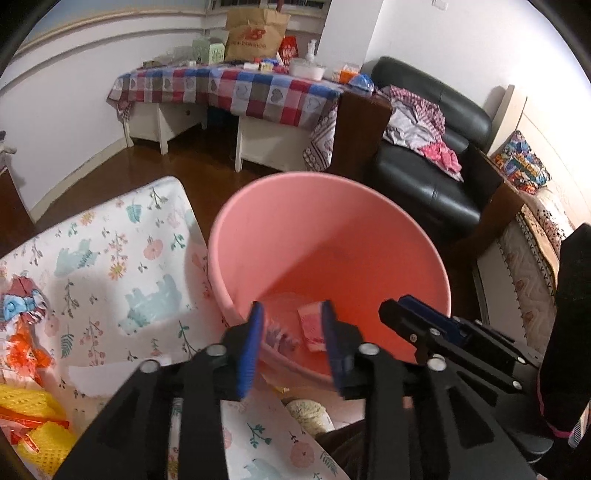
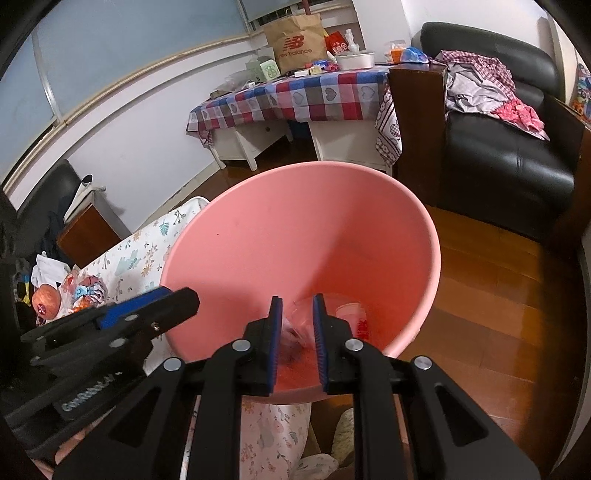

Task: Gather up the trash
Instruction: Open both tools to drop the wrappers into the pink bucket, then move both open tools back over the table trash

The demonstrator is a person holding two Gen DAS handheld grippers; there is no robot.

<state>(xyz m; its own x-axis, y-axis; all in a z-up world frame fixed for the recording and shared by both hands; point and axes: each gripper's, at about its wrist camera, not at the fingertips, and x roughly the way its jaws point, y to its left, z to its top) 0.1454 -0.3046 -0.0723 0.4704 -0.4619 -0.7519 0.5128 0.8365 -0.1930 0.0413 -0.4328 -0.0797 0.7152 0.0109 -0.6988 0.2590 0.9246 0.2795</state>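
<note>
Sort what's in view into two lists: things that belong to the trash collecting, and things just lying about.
Part of the job:
pink bucket
pink wrapper inside it
orange and yellow wrappers on the floral surface
left gripper, open over the bucket
right gripper

Just lying about:
paper shopping bag
checked tablecloth
black armchair
clothes on the armchair
</note>
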